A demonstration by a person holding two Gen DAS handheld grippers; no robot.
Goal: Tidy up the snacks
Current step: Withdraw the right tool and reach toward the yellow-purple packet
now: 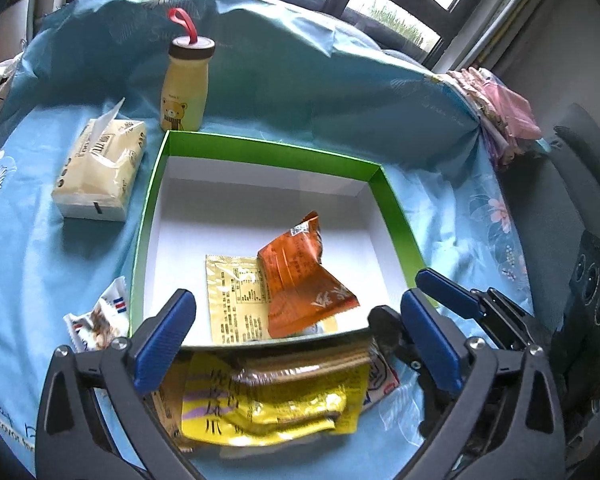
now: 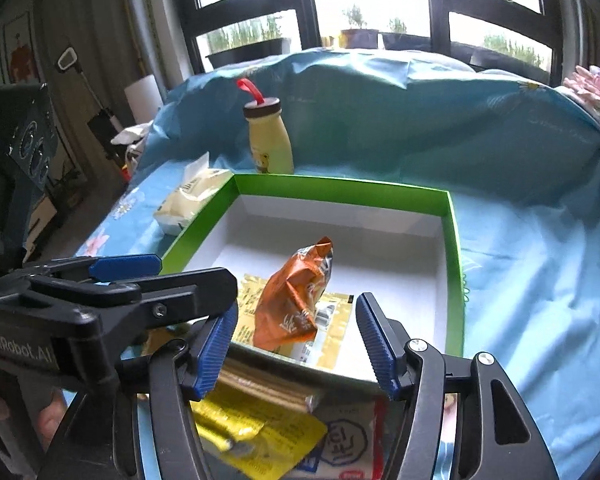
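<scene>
"GenRobot.AI" printed white on the left gripper (image 2: 120, 276) body. Yellow snack packet (image 1: 268, 412): large Chinese characters, not readable. Other labels too blurred.

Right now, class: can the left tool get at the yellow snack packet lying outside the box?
Probably yes: the left tool is open above the yellow snack packet, with nothing covering it in front of the green box.

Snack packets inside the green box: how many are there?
2: an orange packet lies partly on a flat yellow packet, near the green box's front edge. Others may hide beneath.

Green-rimmed box (image 1: 395, 208); orange packet (image 1: 300, 276)
</scene>
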